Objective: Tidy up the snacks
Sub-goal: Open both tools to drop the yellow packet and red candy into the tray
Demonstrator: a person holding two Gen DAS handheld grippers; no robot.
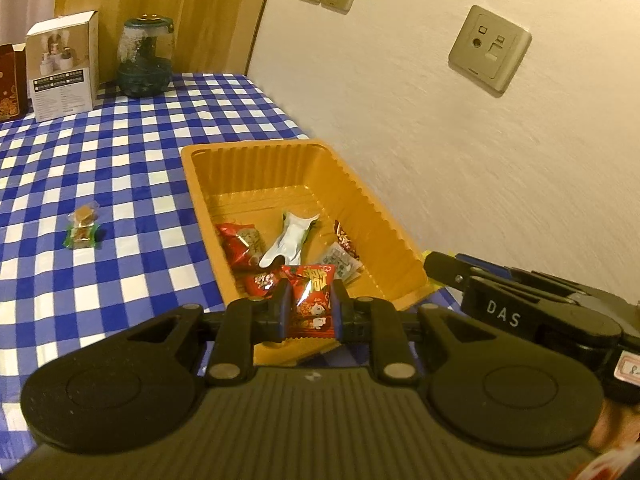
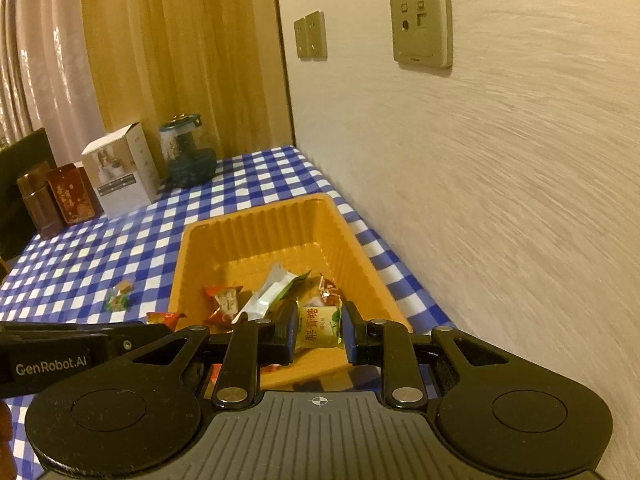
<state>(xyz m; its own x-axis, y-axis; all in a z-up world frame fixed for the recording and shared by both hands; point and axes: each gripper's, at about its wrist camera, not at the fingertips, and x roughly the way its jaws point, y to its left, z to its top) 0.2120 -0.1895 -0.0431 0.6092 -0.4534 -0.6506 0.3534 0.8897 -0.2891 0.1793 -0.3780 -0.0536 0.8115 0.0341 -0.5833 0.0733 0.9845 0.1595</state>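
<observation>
An orange plastic tray [image 1: 280, 168] sits on the blue checked tablecloth by the wall and holds several wrapped snacks. My left gripper [image 1: 310, 304] is shut on a red snack packet [image 1: 312, 300] above the tray's near end. My right gripper [image 2: 320, 330] is shut on a yellow-green candy packet [image 2: 318, 328] above the tray [image 2: 256, 236]. A white-green packet [image 1: 290, 240] and a red packet [image 1: 238, 242] lie in the tray. A small green-wrapped candy [image 1: 83, 228] lies on the cloth left of the tray; it also shows in the right wrist view [image 2: 119, 296].
At the table's far end stand a white box [image 1: 62, 66], a dark glass jar [image 1: 146, 58] and brown containers [image 2: 56, 200]. The wall [image 1: 440, 140] runs close along the tray's right side. The right gripper's body [image 1: 540, 304] is beside my left gripper.
</observation>
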